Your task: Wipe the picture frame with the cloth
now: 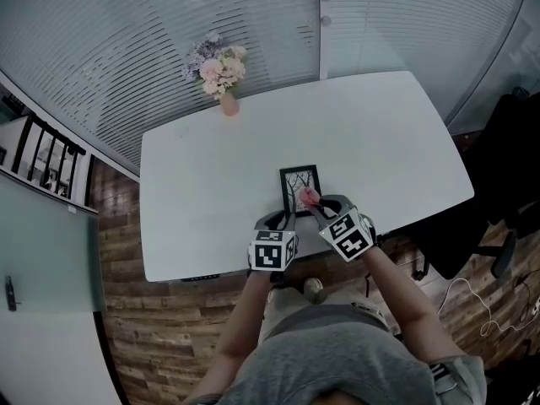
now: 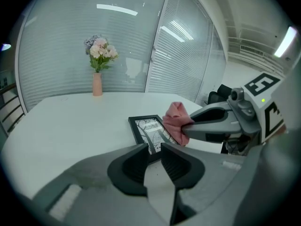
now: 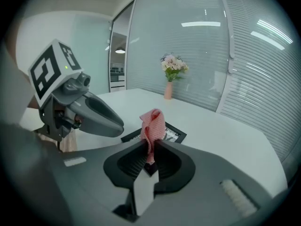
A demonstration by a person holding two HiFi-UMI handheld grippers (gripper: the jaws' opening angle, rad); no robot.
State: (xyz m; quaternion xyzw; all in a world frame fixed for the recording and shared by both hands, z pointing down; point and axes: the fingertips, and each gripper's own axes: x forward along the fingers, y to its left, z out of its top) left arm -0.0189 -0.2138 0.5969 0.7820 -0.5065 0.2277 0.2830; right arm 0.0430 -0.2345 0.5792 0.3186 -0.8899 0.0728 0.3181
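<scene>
Right tongs [image 3: 150, 146] tight on cloth [image 3: 153, 121]

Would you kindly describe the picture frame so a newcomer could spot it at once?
Find the white table and follow it to the near edge, in front of the person. The picture frame lies flat there. It alone is black-rimmed and rectangular, with the pink cloth in the right gripper at its corner, far from the flower vase.

White table [image 1: 211, 167], blinds [image 1: 126, 40], seemingly wooden floor [image 1: 143, 327]

picture frame [image 1: 297, 184]: black, lying flat | cloth [image 1: 310, 197]: pink, bunched, over frame
</scene>
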